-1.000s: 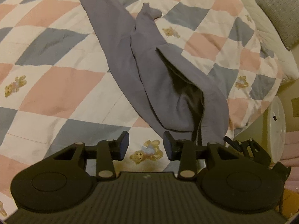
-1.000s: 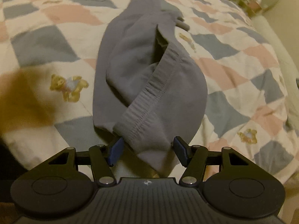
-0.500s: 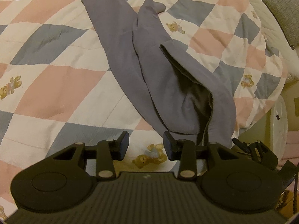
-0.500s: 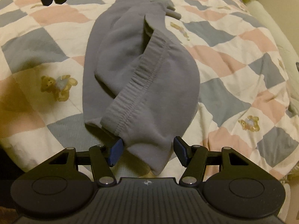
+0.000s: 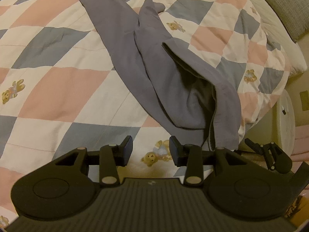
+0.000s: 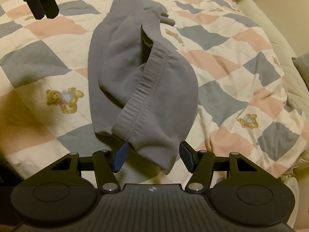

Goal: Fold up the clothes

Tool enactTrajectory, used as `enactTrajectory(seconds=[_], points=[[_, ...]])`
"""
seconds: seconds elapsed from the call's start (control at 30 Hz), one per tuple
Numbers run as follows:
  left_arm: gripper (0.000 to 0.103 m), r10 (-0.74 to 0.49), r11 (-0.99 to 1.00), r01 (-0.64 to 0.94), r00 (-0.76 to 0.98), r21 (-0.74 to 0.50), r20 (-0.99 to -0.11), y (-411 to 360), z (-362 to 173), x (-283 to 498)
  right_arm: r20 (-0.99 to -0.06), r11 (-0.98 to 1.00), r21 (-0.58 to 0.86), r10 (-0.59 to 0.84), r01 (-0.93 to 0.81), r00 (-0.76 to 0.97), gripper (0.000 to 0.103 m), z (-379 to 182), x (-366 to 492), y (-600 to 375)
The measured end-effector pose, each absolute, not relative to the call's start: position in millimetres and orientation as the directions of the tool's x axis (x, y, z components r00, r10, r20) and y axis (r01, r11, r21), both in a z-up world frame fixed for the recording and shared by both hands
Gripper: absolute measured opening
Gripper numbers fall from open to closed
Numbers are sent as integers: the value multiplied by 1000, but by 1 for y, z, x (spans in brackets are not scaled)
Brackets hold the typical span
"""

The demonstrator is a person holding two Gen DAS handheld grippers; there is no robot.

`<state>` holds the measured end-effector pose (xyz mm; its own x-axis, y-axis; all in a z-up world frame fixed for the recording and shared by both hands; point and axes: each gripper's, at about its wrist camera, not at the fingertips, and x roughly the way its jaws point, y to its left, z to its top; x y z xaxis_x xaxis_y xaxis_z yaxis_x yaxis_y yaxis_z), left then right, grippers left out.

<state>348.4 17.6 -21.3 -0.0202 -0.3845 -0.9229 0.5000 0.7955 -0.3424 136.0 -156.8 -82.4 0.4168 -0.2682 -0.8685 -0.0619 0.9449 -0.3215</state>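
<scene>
Checked quilt (image 6: 222, 44) covers the bed; your grey sweatpants (image 6: 135, 67) lie lengthwise across it, waist end sagging over the near edge (soft, limp fleece, no stiffness). Take hold at the thick elastic waistband (image 6: 146, 89). Right gripper (image 6: 152, 157) straddles that hanging corner unclenched; left gripper (image 5: 150, 151) gapes empty over the quilt.

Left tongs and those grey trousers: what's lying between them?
Only bare quilt with a printed teddy bear, seen in the left wrist view, separates the left tongs from the trousers.
</scene>
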Motion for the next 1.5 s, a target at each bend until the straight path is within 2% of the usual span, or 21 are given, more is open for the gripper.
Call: enactTrajectory(seconds=[0.6, 0.83, 0.9, 0.93, 0.97, 1.03, 1.13, 1.2, 1.3, 1.4, 1.43, 1.47, 1.5], points=[[38, -362, 802, 508, -6, -315, -932, 43, -22, 343, -839, 928, -357, -269, -104, 473, 60, -93, 139, -120], [38, -339, 808, 505, -22, -303, -941, 40, -34, 344, -787, 882, -462, -360, -93, 502, 60, -118, 149, -115], [38, -334, 808, 506, -25, -300, -942, 37, -36, 345, -782, 884, -461, -362, -80, 507, 54, -121, 153, -120], [38, -332, 808, 507, -26, -299, -943, 35, -36, 345, -788, 894, -443, -349, -74, 507, 35, -121, 155, -124], [38, -331, 809, 508, -24, -296, -943, 33, -37, 346, -798, 908, -415, -331, -59, 503, 23, -118, 157, -129], [38, -331, 809, 508, -18, -294, -943, 30, -37, 347, -799, 932, -362, -327, 30, 504, 18, -105, 158, -148], [38, -333, 818, 494, -13, -295, -943, 24, -40, 352, -812, 948, -161, -285, 273, 510, 7, -79, 152, -201], [38, -337, 825, 480, -10, -300, -942, 20, -45, 356, -823, 884, -15, -275, 466, 496, 7, -75, 141, -247], [38, -343, 837, 451, -8, -310, -939, 12, -54, 364, -838, 684, 197, -254, 702, 482, 10, -68, 124, -316], [38, -310, 861, 420, -16, -288, -951, 2, -67, 373, -882, 518, 338, -117, 786, 456, 12, -96, 110, -347], [38, -305, 864, 416, -20, -286, -952, 0, -69, 373, -891, 462, 373, -62, 805, 449, 17, -107, 105, -355], [38, -300, 866, 412, -25, -283, -954, -2, -72, 374, -890, 418, 403, -28, 814, 454, 35, -114, 100, -359], [39, -296, 869, 408, -29, -281, -955, -3, -74, 375, -883, 387, 428, -14, 817, 469, 40, -116, 93, -359]])
